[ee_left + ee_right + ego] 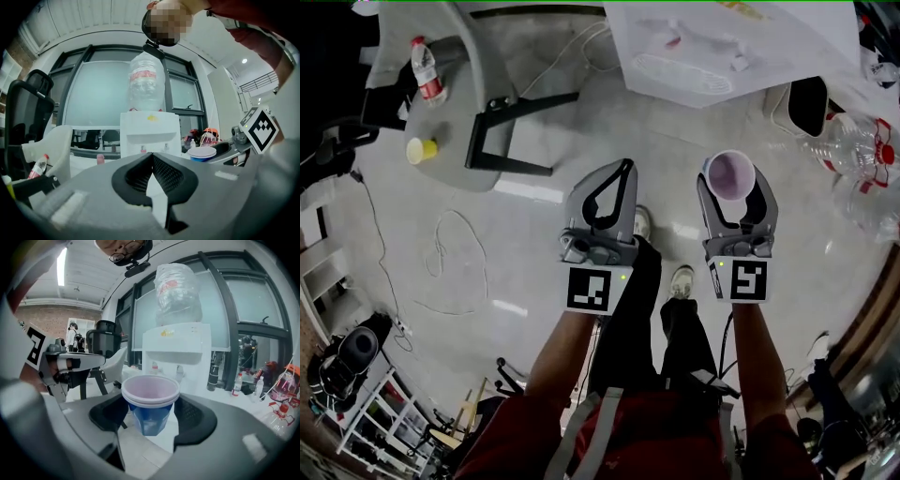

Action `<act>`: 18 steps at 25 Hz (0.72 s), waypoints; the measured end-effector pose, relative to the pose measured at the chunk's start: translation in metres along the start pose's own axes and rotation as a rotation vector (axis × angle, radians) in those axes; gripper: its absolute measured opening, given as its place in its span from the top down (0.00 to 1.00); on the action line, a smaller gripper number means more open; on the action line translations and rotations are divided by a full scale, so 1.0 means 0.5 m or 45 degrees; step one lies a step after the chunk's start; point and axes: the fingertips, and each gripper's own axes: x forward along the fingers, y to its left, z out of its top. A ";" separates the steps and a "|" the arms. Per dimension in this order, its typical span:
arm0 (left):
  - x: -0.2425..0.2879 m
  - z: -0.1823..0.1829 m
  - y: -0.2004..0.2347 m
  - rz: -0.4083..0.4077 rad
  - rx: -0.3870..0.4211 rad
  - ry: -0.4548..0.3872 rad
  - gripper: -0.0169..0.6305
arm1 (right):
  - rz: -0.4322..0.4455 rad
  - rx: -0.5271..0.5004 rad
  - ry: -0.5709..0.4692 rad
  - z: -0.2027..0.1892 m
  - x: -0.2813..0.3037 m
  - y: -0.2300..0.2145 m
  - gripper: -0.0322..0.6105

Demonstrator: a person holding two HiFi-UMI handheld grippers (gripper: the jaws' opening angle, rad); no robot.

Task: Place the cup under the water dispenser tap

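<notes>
cup [150,404]: blue body, white rim, pinkish-white inside. water dispenser [174,352]: white, yellow mark on front. left hand-held gripper [622,171] and right hand-held gripper [732,180]: grey shells, black pads [197,416], black-and-white square markers [589,290]. floor [534,234]: pale grey.

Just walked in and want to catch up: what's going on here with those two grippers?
A person stands on the floor with a gripper in each hand. The right gripper is clamped on a blue cup with a white rim, held upright. The left gripper is shut with nothing in it. Both face a white water dispenser with a large bottle on top. The cup is not yet under the taps; there is a gap between it and the dispenser.
</notes>
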 end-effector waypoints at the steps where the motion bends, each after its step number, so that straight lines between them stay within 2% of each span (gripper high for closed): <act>1: 0.006 -0.022 0.001 0.000 -0.004 0.003 0.98 | 0.005 -0.001 0.007 -0.020 0.010 0.002 0.48; 11: 0.042 -0.247 -0.044 -0.050 -0.069 0.081 0.98 | -0.016 0.052 0.078 -0.227 0.057 0.007 0.48; 18: 0.060 -0.352 -0.054 -0.061 -0.068 0.130 0.98 | -0.035 0.079 0.084 -0.324 0.091 0.009 0.48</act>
